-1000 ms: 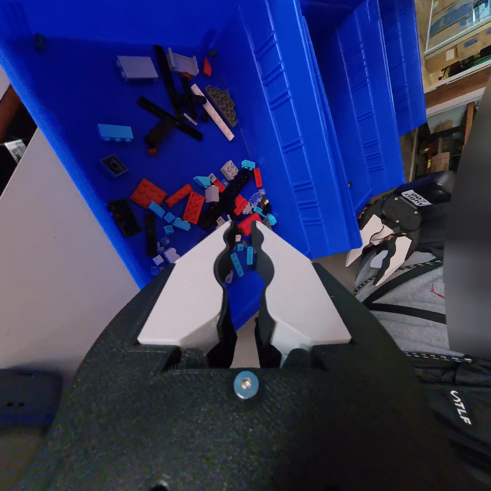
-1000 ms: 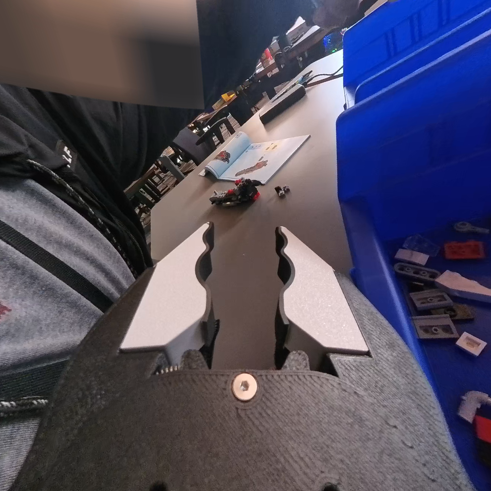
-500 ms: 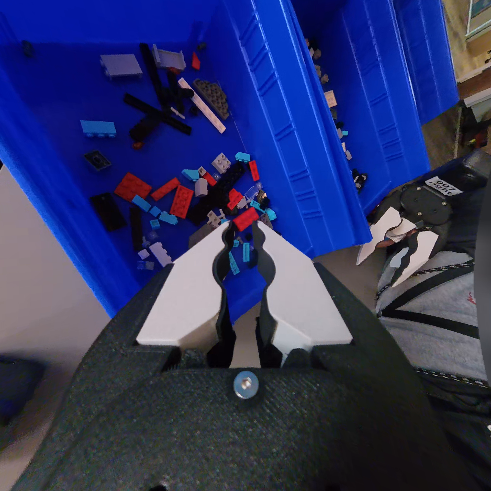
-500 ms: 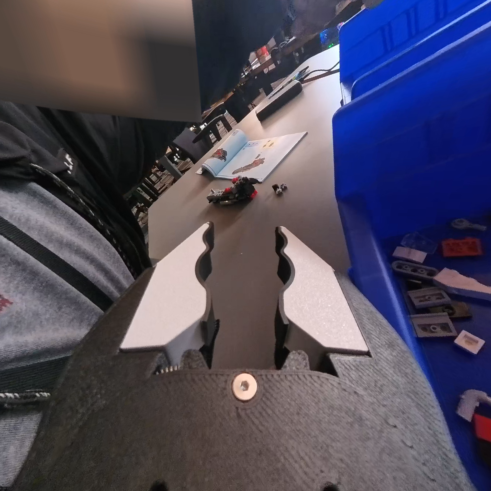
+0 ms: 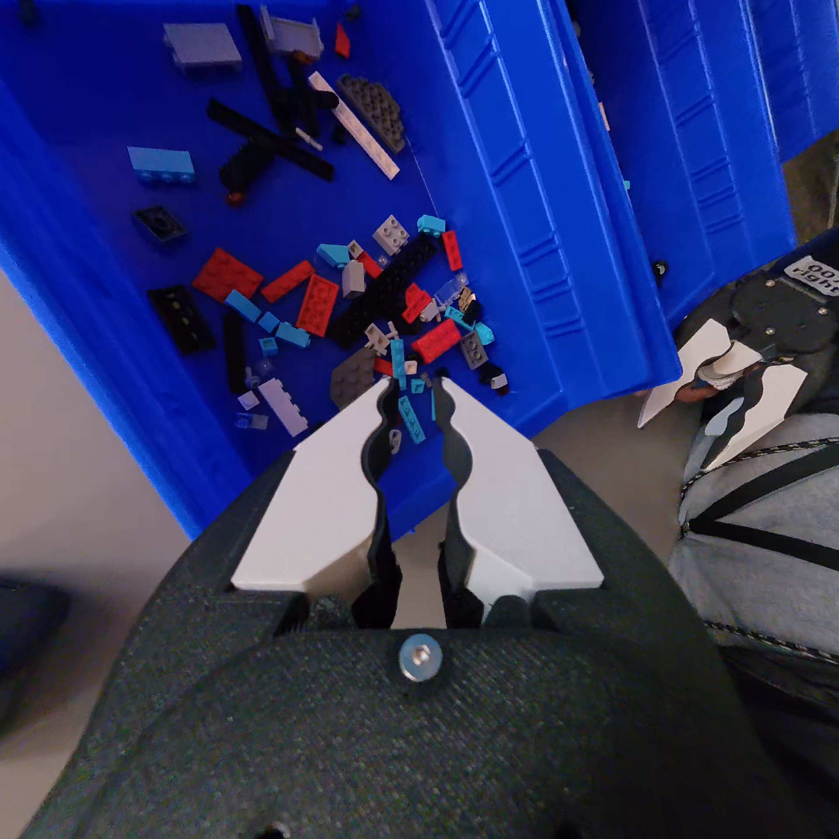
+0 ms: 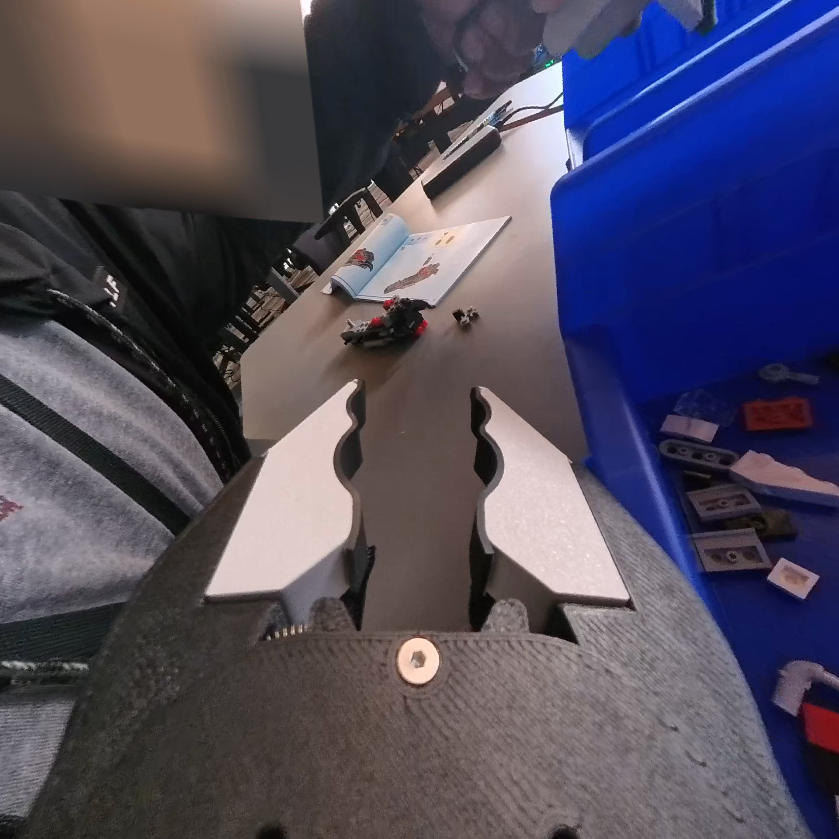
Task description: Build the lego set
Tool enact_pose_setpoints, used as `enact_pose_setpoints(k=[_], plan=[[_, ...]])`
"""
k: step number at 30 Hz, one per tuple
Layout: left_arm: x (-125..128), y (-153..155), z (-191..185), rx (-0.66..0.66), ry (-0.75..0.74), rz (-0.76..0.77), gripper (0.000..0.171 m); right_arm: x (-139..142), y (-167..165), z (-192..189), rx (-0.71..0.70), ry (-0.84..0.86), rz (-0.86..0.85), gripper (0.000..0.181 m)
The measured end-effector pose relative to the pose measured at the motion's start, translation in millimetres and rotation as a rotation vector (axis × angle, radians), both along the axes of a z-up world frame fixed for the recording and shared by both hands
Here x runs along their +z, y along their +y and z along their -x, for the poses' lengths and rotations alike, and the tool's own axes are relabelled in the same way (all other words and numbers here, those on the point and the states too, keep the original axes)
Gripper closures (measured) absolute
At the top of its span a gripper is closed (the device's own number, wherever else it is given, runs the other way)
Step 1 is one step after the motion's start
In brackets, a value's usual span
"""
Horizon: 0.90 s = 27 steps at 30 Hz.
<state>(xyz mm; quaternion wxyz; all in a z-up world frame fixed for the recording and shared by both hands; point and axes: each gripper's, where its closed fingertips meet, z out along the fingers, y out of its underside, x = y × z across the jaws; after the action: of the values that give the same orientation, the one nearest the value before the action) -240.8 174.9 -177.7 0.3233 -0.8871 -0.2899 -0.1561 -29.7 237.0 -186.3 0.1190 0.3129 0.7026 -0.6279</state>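
Blue bin (image 5: 535,236); elsewhere, booklet (image 6: 422,261).

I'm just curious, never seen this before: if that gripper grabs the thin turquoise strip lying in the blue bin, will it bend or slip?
The turquoise strip looks like hard plastic, so probably stiff. Lying flat on the blue bin floor, it may skid before the left gripper catches it.

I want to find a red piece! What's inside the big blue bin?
The blue bin holds loose bricks: red plates, light blue brick, black strips, a grey plate. The left gripper covers the nearest corner.
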Motion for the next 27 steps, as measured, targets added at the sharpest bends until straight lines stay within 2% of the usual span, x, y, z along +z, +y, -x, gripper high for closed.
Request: enact_pose_setpoints(k=[13,27], plan=[[10.7,28.0,-14.0,-0.056,0.03,0.006,0.156,3.4,4.9,-2.0,-0.018,0.02,0.013,0.134],[50.1,90.3,-39.6,-0.179,0.131,-0.023,0.156,2.9,30.1,-21.6,-0.068,0.028,0.006,0.134]])
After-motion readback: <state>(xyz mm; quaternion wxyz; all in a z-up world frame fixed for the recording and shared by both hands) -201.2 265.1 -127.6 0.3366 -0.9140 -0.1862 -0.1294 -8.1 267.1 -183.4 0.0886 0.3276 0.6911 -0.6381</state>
